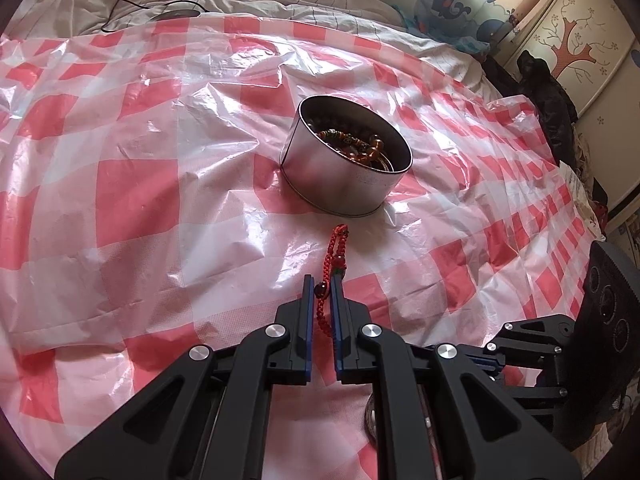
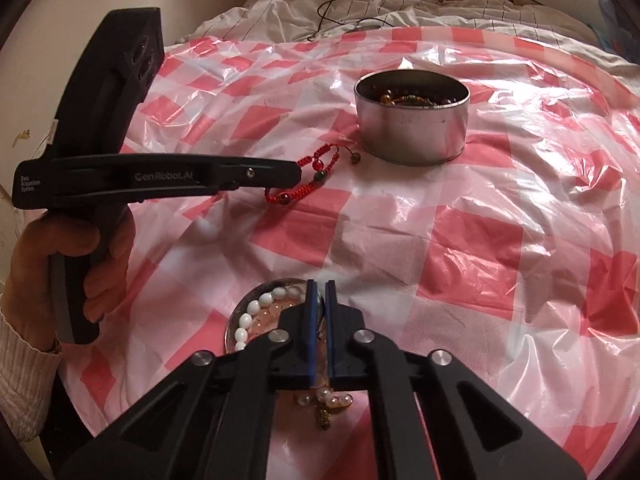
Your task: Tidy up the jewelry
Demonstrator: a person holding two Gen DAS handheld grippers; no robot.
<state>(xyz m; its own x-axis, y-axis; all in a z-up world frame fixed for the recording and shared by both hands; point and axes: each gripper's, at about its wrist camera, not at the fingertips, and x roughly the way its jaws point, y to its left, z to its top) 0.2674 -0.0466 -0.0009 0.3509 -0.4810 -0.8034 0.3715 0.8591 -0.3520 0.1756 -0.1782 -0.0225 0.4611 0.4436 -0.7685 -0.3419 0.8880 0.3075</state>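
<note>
The left gripper (image 1: 322,286), nearly closed, pinches a red braided cord bracelet (image 1: 334,258) lying at six o'clock of the round silver tin (image 1: 340,176), seemingly its destination. The right gripper (image 2: 319,294) clamps something unidentifiable over the shallow metal dish of white beads (image 2: 256,316).

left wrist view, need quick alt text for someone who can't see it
The left gripper pinches a red braided bracelet above a red-and-white checked plastic sheet. Just beyond sits a round metal tin holding beaded jewelry.

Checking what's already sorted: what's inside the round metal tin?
The metal tin holds a heap of beaded jewelry, amber, brown and green beads. Its wall hides the bottom, so deeper pieces can't be seen.
</note>
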